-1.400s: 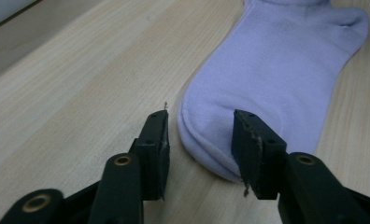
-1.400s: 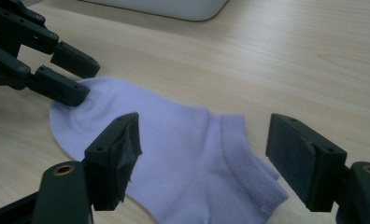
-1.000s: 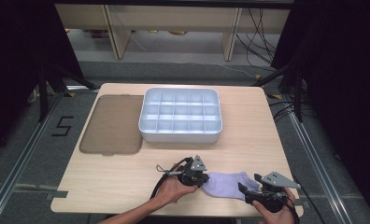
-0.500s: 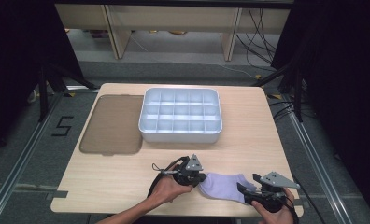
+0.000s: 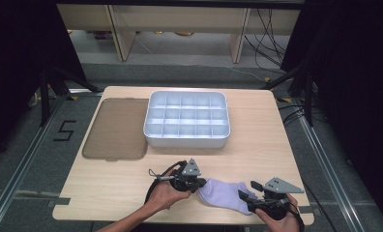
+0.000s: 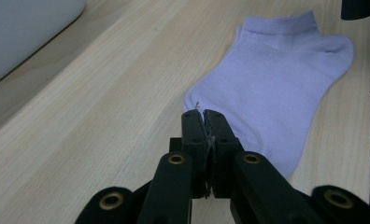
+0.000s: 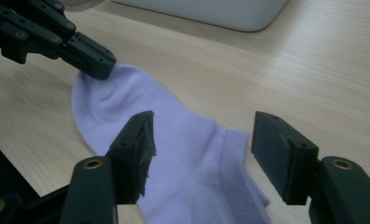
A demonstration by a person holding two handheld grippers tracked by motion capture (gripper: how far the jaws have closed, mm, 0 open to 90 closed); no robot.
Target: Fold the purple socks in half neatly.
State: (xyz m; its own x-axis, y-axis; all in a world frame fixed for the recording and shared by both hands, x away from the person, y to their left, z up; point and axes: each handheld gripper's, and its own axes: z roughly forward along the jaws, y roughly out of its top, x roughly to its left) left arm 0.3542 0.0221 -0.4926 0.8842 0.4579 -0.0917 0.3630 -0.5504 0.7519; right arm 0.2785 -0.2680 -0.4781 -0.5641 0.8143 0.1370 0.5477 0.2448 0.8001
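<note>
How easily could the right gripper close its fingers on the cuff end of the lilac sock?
Probably yes: the right gripper straddles the sock with fingers apart, nothing between.

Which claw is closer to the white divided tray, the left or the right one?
Left. The left claw sits just in front of the tray, pinching the sock's toe. The right claw is farther back by the table's near edge, at the sock's cuff.

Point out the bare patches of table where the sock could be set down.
Free: the strip right of the white tray to the table edge, and the front-left corner below the brown lid. Crowded: the front middle, where both grippers and the sock sit.
</note>
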